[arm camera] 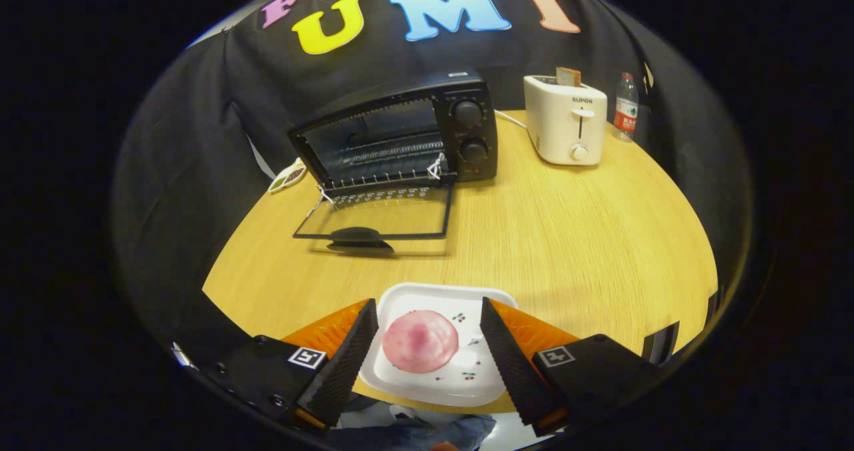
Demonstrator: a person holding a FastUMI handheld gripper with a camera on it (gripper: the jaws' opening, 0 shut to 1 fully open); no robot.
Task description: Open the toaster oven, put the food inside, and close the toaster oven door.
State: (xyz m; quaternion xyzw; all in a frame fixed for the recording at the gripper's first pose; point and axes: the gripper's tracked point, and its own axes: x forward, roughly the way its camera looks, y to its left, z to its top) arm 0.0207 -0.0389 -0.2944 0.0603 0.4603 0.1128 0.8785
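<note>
Pink food lies between the wide-apart hand-held gripper fingers; toaster oven door faces them, folded down.

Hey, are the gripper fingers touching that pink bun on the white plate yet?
Apart. In the gripper view, the open gripper straddles the pink bun, with bare white plate showing between the bun and each finger.

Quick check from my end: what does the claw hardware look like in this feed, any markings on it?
The claw has two wedge-shaped fingers with finely ribbed inner faces, set on black blocks. Each block carries a small square black-and-white tag. The fingers stand apart, open.
</note>
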